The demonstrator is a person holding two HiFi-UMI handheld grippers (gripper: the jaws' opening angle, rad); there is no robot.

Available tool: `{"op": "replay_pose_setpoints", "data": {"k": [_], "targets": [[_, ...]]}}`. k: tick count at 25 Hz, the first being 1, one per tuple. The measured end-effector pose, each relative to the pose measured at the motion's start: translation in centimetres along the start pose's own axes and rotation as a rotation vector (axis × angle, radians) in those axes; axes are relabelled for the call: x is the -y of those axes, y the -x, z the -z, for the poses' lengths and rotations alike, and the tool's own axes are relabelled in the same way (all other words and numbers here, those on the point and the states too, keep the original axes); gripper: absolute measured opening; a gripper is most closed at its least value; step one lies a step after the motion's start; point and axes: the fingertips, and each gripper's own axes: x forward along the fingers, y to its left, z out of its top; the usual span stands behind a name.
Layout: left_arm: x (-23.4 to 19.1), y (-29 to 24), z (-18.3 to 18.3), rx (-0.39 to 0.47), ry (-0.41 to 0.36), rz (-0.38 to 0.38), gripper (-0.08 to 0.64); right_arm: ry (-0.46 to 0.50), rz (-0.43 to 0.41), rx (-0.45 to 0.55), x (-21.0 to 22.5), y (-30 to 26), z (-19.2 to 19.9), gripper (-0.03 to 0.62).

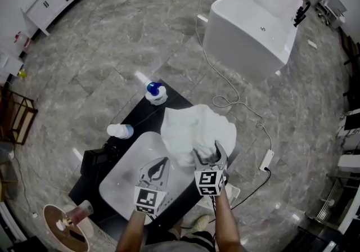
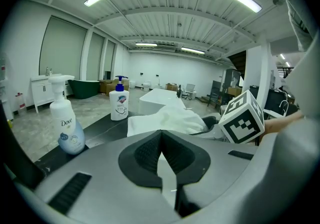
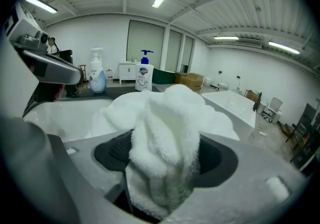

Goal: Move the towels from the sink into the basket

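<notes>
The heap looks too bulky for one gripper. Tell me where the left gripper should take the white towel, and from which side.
Probably best: take the white towel by its bunched left lobe, the one on the sink side, coming in low across the basin. The right gripper already pinches the near fold, so the left gripper, jaws together, must open first.
</notes>
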Motion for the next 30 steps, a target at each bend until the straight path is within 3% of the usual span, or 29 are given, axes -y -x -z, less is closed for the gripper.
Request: {"op": "replay_pose_setpoints", "data": {"k": [6,12,20,30], "targets": [[0.3,0.0,-0.6,0.008,0.009,-0.015,0.009,0.068,0.034,-0.011,0.7,0.3,0.1,0.233],[0.6,1.0,-1.1,0.022,0.009,-0.033,0.009,0.015,-0.005,0.009,1.2,0.8,-0.1,0.184],[3.1,3.5,-4.7,0.087,-0.045,-0.030,0.009,-0.059,0.002,0.110,3.1,6.7,-3.6,0.172],[11.3,7.2,-10.8,0.188,-0.160,0.026,0.009,-0.039,0.114,0.299,7.6,20.8,-8.3,0.169]]}}
